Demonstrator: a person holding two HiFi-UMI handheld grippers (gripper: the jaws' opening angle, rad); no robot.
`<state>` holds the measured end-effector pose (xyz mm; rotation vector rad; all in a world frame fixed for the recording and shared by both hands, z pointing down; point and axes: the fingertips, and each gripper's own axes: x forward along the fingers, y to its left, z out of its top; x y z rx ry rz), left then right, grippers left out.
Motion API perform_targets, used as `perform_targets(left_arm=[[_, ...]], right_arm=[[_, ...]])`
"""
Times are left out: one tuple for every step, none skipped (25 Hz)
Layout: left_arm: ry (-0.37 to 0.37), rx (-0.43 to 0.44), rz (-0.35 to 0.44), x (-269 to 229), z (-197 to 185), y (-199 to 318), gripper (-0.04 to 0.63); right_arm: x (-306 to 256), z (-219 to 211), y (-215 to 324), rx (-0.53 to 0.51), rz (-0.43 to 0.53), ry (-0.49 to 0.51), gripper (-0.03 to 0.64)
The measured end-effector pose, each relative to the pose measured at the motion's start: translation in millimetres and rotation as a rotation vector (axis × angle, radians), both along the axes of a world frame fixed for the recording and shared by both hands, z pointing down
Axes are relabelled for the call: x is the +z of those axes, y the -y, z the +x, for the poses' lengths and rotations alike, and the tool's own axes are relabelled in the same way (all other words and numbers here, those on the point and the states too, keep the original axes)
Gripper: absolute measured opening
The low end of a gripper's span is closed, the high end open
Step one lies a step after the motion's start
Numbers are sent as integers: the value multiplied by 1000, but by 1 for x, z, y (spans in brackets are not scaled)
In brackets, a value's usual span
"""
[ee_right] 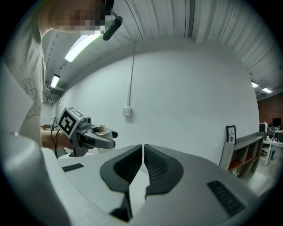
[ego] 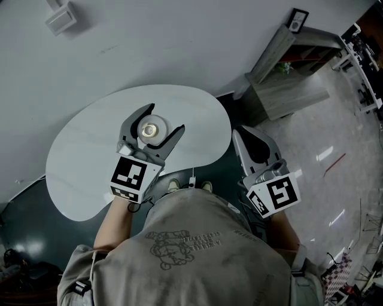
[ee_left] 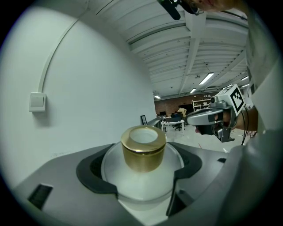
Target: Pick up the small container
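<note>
The small container (ego: 149, 129) is a round white jar with a gold neck (ee_left: 143, 152) and an open top. My left gripper (ego: 164, 118) is shut on it over the white table (ego: 84, 155); the dark pads (ee_left: 101, 176) press on both sides of its white body. Whether the jar rests on the table or hangs just above it I cannot tell. My right gripper (ego: 238, 132) is shut with nothing in it, off the table's right edge over the dark floor. In the right gripper view its jaws (ee_right: 143, 150) meet, and the left gripper (ee_right: 88, 134) shows far left.
The table is kidney-shaped and stands against a white wall with a socket box (ego: 60, 18). A low shelf unit (ego: 287, 83) stands at the back right on a shiny floor. The person's feet (ego: 188, 186) are under the table's front edge.
</note>
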<state>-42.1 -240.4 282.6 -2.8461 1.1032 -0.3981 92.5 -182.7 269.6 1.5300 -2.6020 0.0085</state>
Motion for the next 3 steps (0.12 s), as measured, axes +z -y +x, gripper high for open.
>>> perform_targets(left_arm=[[3,0,0,1,1,1,344],[6,0,1,1,1,1,344],[9,-1,1,2,1,2,344]], right_arm=[[0,1,0,2,-1,1,34],[1,2,0,4,0,2,34],[1,3,0,7,0,3,34]])
